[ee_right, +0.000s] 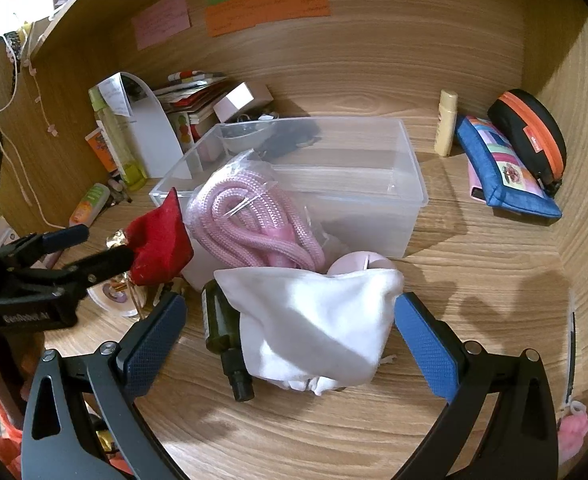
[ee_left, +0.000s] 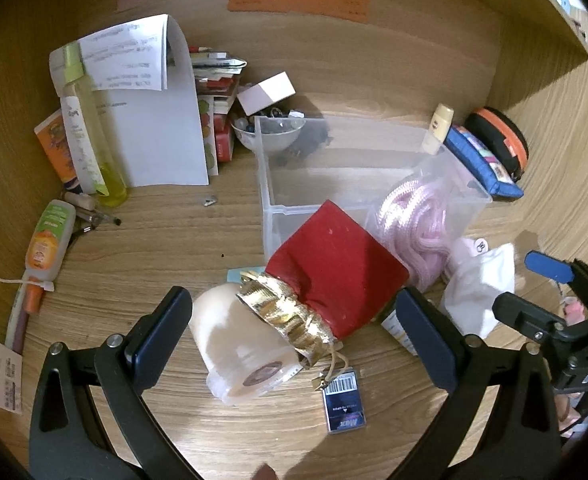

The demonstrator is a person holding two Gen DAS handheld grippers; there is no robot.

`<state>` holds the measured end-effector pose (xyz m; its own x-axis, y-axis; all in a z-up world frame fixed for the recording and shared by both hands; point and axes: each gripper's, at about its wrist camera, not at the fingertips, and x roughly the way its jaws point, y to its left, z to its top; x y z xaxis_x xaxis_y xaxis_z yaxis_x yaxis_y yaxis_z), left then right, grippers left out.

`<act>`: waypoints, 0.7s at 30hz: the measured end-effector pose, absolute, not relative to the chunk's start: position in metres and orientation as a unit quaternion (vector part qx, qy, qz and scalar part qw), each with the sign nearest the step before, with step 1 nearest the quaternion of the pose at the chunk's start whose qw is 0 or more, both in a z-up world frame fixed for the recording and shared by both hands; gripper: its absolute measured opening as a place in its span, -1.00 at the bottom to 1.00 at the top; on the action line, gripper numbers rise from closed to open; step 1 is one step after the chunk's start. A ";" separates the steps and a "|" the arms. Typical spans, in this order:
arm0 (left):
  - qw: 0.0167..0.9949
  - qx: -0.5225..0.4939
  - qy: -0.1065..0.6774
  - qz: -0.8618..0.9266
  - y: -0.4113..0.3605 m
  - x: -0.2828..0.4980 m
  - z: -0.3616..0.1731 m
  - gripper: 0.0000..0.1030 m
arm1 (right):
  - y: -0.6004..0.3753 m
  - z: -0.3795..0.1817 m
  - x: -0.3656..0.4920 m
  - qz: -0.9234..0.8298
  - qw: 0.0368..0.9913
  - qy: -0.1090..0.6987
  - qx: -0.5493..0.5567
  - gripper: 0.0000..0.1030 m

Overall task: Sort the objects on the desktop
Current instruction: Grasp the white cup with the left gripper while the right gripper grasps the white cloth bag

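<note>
**Both grippers wide open over desk clutter, nothing gripped**

Hovering above the wooden desk (ee_left: 182,240), the left gripper (ee_left: 294,332) has its jaws spread fully; a cream jar (ee_left: 238,344) lying on its side and the gold-trimmed mouth of a red pouch (ee_left: 333,264) sit between the fingers, pads not touching either. A small dark card (ee_left: 343,404) lies just beside the jar. The right gripper (ee_right: 290,332) is likewise fully open, straddling a white cloth bag (ee_right: 313,320) that partly covers a dark green bottle (ee_right: 218,320); no contact seen. A clear plastic bin (ee_right: 373,184) stands behind, with a bagged pink rope (ee_right: 250,216) leaning over its near wall.
</note>
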<state>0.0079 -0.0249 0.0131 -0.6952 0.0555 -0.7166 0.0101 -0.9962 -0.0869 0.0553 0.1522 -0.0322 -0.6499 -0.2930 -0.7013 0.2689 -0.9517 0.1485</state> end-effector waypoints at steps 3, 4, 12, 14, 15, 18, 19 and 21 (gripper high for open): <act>0.012 -0.386 -0.046 0.921 -0.033 0.010 0.015 1.00 | 0.153 -0.032 0.057 -0.909 0.152 -0.014 0.388 1.00; 0.011 -0.385 -0.047 0.922 -0.036 0.011 0.015 1.00 | 0.153 -0.031 0.057 -0.910 0.151 -0.014 0.386 1.00; 0.004 -0.402 -0.064 0.913 -0.066 0.018 0.001 1.00 | 0.167 -0.030 0.058 -0.915 0.127 -0.021 0.384 1.00; 0.008 -0.414 -0.072 0.908 -0.070 0.020 -0.006 1.00 | 0.172 -0.032 0.057 -0.913 0.121 -0.026 0.388 1.00; 0.010 -0.421 -0.076 0.904 -0.072 0.021 -0.011 1.00 | 0.174 -0.033 0.056 -0.912 0.118 -0.029 0.392 1.00; 0.009 -0.431 -0.077 0.899 -0.072 0.027 -0.021 1.00 | 0.178 -0.039 0.056 -0.906 0.119 -0.036 0.404 1.00; 0.015 -0.432 -0.075 0.899 -0.070 0.028 -0.022 1.00 | 0.178 -0.041 0.058 -0.905 0.120 -0.038 0.407 1.00; 0.019 -0.433 -0.072 0.898 -0.067 0.030 -0.026 1.00 | 0.177 -0.045 0.059 -0.903 0.123 -0.038 0.411 1.00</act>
